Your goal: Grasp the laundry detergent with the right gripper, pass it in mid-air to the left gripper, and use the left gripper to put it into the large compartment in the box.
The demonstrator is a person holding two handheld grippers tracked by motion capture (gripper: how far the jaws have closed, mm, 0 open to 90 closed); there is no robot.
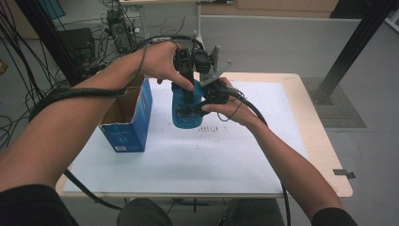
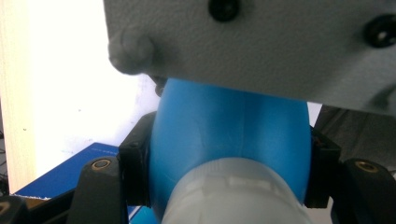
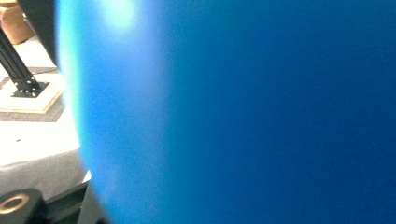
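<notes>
1. The left gripper view shows the left gripper (image 2: 229, 177) pinching a blue bottle (image 2: 229, 135) below its white cap (image 2: 233, 196).
2. The right gripper view puts the bottle's blue wall right against the lens.
3. The high view shows the bottle held above the table (image 1: 263, 160), the right gripper (image 1: 200, 107) clamped on it, and a blue box (image 1: 127, 127) beside.

An open blue cardboard box (image 1: 128, 123) stands at the white table (image 1: 197, 165)'s left edge.

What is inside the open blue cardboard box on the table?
The blue box stands open at the top, and brown inner walls show. Its bottom is hidden by its own front wall and the person's left forearm, so contents cannot be judged.
</notes>
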